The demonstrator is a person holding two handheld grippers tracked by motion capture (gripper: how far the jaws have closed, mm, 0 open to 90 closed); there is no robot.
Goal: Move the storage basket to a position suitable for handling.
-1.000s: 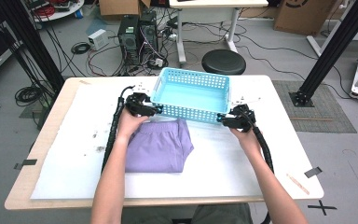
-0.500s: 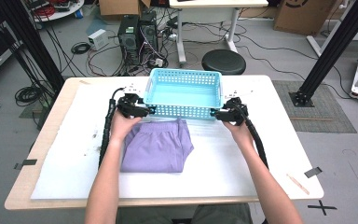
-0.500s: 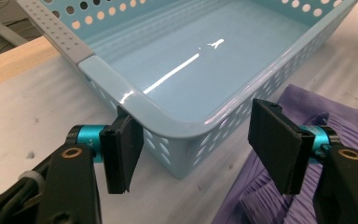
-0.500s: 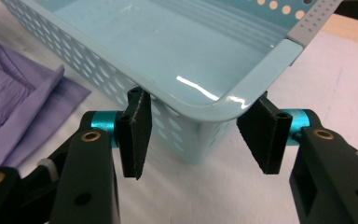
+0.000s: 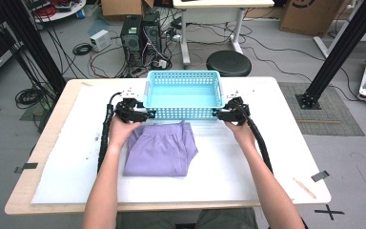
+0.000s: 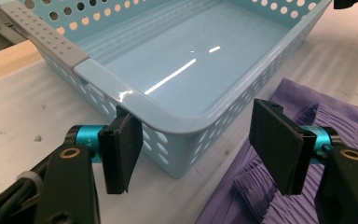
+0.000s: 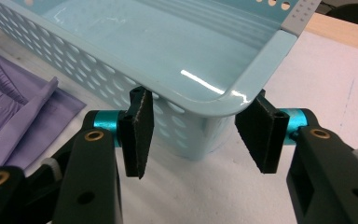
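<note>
Both tongs spread wide at the near corners of a light blue basket [image 5: 183,76].

The left gripper [image 6: 200,147] has its jaws well apart, one on either side of the basket's near left corner [image 6: 158,112], with no pad clearly touching the plastic. Just beside its right jaw lies a folded purple garment [image 6: 279,196]. The right gripper [image 7: 200,135] is equally wide, its jaws flanking the near right corner [image 7: 233,100] without closing on it; the purple garment [image 7: 14,112] lies off to its left. From above, the garment [image 5: 161,149] lies between the two hands, against the basket's near wall, all on a white mat [image 5: 248,167] over the table [image 5: 52,138].
</note>
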